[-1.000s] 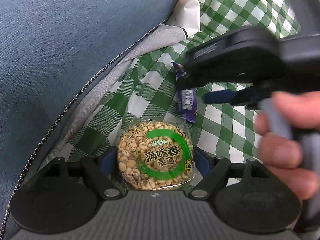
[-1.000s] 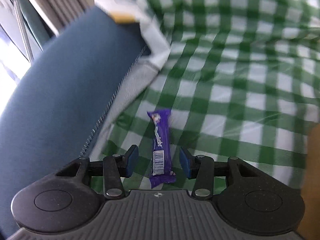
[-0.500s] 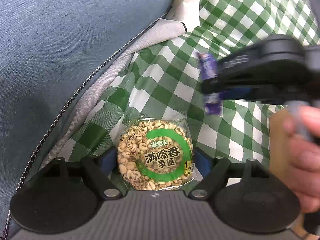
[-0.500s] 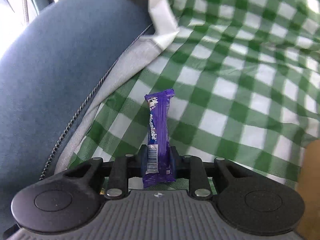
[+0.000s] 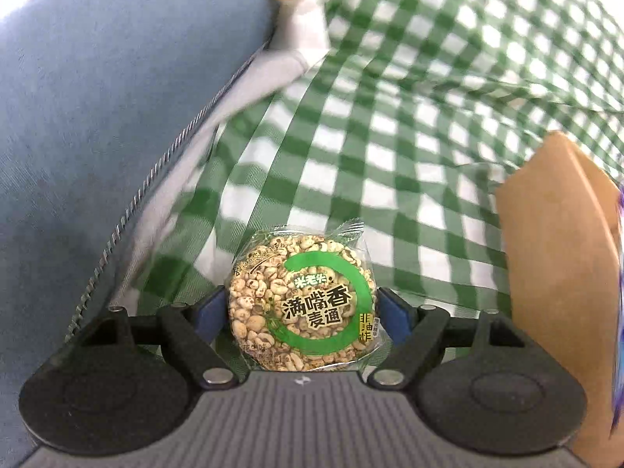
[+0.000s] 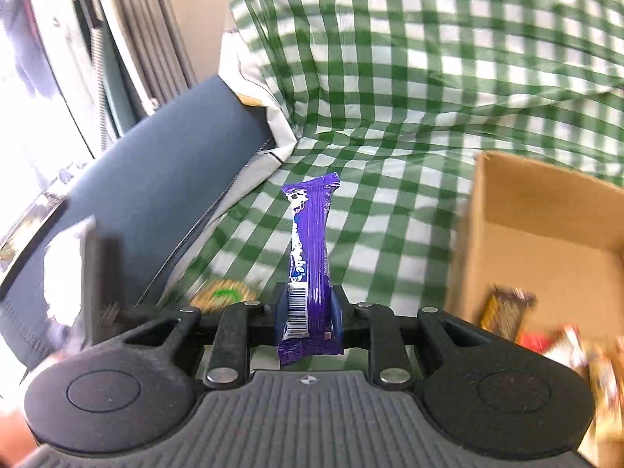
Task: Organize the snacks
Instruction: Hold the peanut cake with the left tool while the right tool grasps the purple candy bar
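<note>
Snacks mid-sort: right hand-held gripper (image 6: 308,312) clamps the purple chocolate bar (image 6: 310,249); cardboard box (image 6: 546,234) waits at three o'clock. Left hand-held gripper (image 5: 300,312) grips the puffed-grain cake (image 5: 302,304). Next, probably swing over, release inside.

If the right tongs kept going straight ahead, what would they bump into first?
Probably the green checked cloth. The right tongs, gripping the purple bar, point down at it. The cardboard box sits off to the side, though depth is hard to judge.
</note>
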Available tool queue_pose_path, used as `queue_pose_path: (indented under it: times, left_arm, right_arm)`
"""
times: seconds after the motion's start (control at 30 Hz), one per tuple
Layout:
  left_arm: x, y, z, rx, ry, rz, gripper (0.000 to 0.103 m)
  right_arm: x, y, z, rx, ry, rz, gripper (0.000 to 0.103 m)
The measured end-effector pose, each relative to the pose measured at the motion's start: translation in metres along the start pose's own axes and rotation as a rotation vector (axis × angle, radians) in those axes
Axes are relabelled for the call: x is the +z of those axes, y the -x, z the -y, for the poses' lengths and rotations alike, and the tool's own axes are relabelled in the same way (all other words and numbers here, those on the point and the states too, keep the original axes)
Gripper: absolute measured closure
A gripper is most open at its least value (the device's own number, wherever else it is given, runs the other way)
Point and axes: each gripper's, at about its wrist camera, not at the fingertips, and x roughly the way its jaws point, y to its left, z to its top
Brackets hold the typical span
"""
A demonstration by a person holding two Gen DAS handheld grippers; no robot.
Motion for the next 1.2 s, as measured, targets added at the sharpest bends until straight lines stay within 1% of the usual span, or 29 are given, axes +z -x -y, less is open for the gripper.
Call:
queue_pose_path:
  times: [0.07, 0.17, 0.27, 0.4, 0.47, 0.53, 0.57, 0.7, 0.77, 0.83, 0.97, 1.2]
  left_arm:
    - [-0.008, 0.015, 0.006, -0.010, -0.047, 0.052, 0.019]
    - [-0.029, 0.032, 0.011, -0.035, -0.084, 0.093, 0.019]
    - [-0.051, 0.043, 0.014, -0.040, -0.095, 0.091, 0.019]
    - [-0.063, 0.052, 0.016, -0.032, -0.083, 0.065, 0.019]
    - [-0.068, 0.054, 0.017, -0.024, -0.081, 0.052, 0.019]
    - [-0.074, 0.055, 0.016, -0.001, -0.085, 0.033, 0.019]
    - [-0.077, 0.056, 0.014, 0.006, -0.082, 0.026, 0.019]
    - [-0.091, 0.060, 0.006, 0.022, -0.053, 0.019, 0.019]
    - [-0.093, 0.060, 0.005, 0.039, -0.040, 0.014, 0.019]
    - [-0.093, 0.062, 0.006, 0.049, -0.045, 0.026, 0.019]
    - [-0.095, 0.057, 0.006, 0.047, -0.059, 0.004, 0.019]
    - [-0.094, 0.050, 0.004, 0.036, -0.044, -0.029, 0.019]
  right_arm:
    - [-0.025, 0.024, -0.008, 0.010, -0.003, 0.032, 0.079]
    - [-0.062, 0.047, -0.021, 0.044, 0.012, 0.057, 0.079]
    - [-0.098, 0.057, -0.033, 0.084, 0.058, 0.051, 0.079]
    - [-0.136, 0.050, -0.038, 0.080, 0.068, 0.008, 0.079]
    - [-0.143, 0.044, -0.037, 0.085, 0.039, -0.025, 0.079]
    - [-0.146, 0.037, -0.040, 0.090, 0.055, -0.042, 0.079]
    - [-0.148, 0.033, -0.041, 0.077, 0.068, -0.049, 0.079]
    - [-0.151, 0.017, -0.037, 0.057, 0.057, -0.091, 0.079]
    - [-0.152, 0.009, -0.036, 0.036, 0.051, -0.103, 0.079]
    - [-0.153, 0.003, -0.037, 0.012, 0.061, -0.110, 0.079]
    - [-0.159, -0.007, -0.037, -0.004, 0.073, -0.135, 0.079]
    - [-0.162, -0.017, -0.036, -0.023, 0.068, -0.150, 0.078]
